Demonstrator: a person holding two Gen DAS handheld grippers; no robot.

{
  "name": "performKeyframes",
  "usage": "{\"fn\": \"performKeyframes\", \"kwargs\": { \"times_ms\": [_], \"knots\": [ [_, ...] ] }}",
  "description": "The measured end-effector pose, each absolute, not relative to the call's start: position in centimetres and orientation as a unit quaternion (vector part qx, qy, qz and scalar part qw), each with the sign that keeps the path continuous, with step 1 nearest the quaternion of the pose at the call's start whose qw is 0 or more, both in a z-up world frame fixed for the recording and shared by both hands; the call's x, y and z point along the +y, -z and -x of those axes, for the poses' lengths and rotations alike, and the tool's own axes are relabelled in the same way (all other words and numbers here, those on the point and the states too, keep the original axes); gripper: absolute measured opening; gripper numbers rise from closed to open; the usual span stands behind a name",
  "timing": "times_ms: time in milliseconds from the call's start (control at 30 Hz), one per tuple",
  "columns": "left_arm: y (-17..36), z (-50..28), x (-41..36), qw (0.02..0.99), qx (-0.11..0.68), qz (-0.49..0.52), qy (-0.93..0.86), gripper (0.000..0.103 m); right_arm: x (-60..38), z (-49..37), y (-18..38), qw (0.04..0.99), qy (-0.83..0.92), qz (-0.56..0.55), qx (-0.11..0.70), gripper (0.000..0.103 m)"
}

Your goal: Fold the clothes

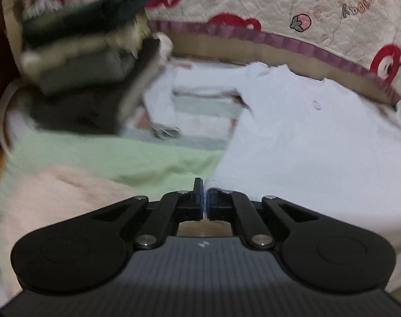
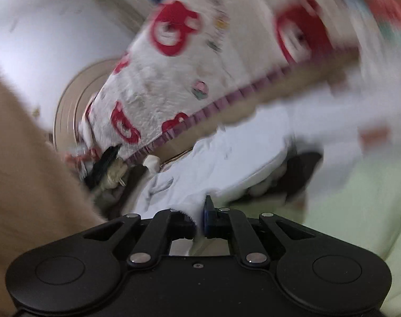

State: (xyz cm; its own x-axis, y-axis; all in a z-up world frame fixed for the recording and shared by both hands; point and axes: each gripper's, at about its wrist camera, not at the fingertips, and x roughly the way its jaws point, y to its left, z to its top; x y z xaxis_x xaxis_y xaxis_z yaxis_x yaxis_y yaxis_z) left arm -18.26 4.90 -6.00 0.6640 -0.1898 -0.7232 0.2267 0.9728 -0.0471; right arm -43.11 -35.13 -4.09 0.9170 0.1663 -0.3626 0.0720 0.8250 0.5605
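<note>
Left wrist view: left gripper [image 1: 205, 198] jaws clamped on the white garment [image 1: 306, 137] edge; the cloth spreads ahead and right of the jaws over a green sheet [image 1: 121, 155]. Right wrist view, blurred: right gripper [image 2: 200, 219] jaws pinch the white garment's [image 2: 213, 158] edge, cloth running ahead-right toward the quilt [image 2: 200, 84].

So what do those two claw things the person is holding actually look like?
Both look alike. The left claw is matte black plastic: two rounded paddle-shaped wings, slim linkage bars with silver rivets, a ribbed dark-grey body bearing a small pale logo, and blue pads on its fingertips. The right claw has the same black wings, rivets and blue pad, with a smooth body. No cables or sleeves show.
</note>
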Motion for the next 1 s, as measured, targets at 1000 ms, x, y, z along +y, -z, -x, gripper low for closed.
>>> {"fn": "performKeyframes", "kwargs": {
  "times_ms": [1000],
  "knots": [
    [6.1,18.3,6.2,0.882,0.45,-0.043,0.135,0.013,-33.5,42.8,8.8,0.893,0.03,-0.254,0.371,0.014]
  ]
}}
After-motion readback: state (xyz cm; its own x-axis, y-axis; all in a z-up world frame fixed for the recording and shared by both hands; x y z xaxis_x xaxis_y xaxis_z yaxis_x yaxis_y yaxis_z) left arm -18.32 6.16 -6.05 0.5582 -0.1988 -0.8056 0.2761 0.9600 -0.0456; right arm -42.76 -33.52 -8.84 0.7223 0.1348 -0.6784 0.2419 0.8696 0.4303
